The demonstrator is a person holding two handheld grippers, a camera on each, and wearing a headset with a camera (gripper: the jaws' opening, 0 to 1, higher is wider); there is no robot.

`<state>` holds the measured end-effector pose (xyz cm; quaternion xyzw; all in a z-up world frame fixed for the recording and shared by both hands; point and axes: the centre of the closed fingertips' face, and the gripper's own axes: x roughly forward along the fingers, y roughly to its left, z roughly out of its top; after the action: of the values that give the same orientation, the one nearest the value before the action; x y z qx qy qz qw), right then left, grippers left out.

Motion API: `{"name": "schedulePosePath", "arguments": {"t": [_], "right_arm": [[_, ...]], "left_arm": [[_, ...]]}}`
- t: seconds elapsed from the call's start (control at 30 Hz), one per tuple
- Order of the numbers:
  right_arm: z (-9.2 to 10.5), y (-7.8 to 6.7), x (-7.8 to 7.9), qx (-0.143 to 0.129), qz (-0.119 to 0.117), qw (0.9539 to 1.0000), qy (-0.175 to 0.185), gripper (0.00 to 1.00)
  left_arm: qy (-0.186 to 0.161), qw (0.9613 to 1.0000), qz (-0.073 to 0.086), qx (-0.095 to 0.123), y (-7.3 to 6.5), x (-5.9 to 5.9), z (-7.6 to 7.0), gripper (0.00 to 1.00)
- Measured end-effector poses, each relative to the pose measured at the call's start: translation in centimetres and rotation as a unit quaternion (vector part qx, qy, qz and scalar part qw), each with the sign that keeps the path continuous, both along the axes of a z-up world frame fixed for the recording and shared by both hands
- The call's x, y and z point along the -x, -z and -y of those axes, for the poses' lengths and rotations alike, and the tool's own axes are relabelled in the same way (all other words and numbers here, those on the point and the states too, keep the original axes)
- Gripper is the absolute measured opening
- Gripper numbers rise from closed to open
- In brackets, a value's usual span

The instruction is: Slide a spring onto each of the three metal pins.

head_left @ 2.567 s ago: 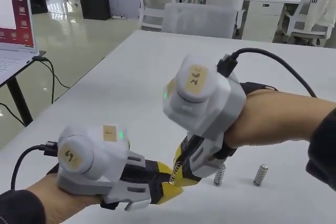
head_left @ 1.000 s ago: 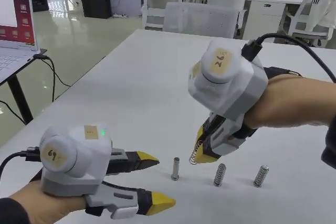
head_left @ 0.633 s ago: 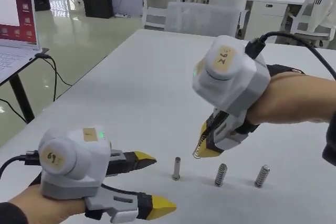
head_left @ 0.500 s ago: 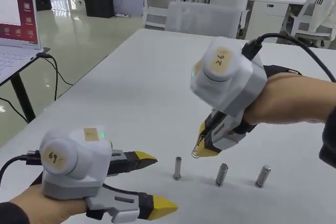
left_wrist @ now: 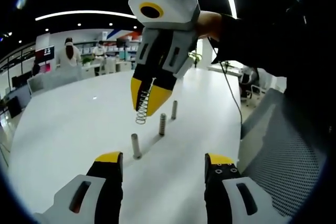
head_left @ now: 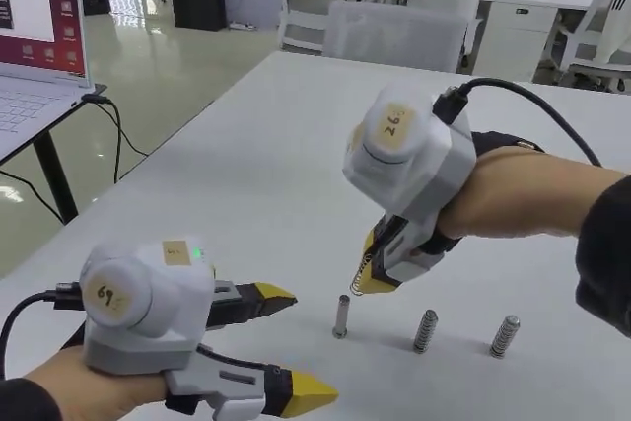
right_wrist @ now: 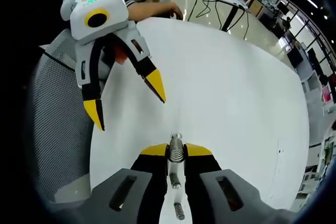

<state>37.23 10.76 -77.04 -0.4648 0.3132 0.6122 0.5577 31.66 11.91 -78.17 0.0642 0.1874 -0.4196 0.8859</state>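
A bare metal pin (head_left: 341, 315) stands upright on the white table (head_left: 246, 175). To its right stand two pins with springs on them (head_left: 425, 330) (head_left: 505, 335). My right gripper (head_left: 370, 281) hangs just above and to the right of the bare pin, shut on a spring (head_left: 359, 269) that points down out of its tips. In the right gripper view the spring (right_wrist: 176, 153) is clamped between the yellow tips. My left gripper (head_left: 296, 344) is open and low at the front left, nothing in it. In the left gripper view the bare pin (left_wrist: 136, 145) stands ahead between the jaws.
A laptop (head_left: 39, 17) sits on a side desk at the far left. A grey chair (head_left: 394, 36) stands at the table's far edge, with desks and people behind it. A black cable (head_left: 532, 110) runs from the right gripper over the arm.
The two grippers were together at the spring; the left has since let go, opened and pulled back to the left. The right has carried the spring to just above the bare pin.
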Motion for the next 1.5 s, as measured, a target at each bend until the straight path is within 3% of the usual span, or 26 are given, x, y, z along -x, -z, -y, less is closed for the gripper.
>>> {"name": "schedulePosePath", "arguments": {"t": [0.37, 0.87, 1.5], "right_arm": [[-1.0, 1.1, -0.3, 0.01, -0.008, 0.9999, -0.008, 0.08], [-0.8, 2.5, -0.8, 0.028, -0.018, 0.9994, -0.006, 0.08], [-1.0, 6.0, -0.4, 0.059, -0.035, 0.9976, -0.007, 0.08]], "left_arm": [[-0.01, 0.9999, -0.001, 0.004, 0.2, 0.3, -0.4, 0.63], [-0.009, 0.9999, -0.003, 0.006, 0.3, 0.2, -0.4, 0.65], [-0.009, 0.9999, -0.006, 0.003, 0.4, 0.3, -0.4, 0.63]]}}
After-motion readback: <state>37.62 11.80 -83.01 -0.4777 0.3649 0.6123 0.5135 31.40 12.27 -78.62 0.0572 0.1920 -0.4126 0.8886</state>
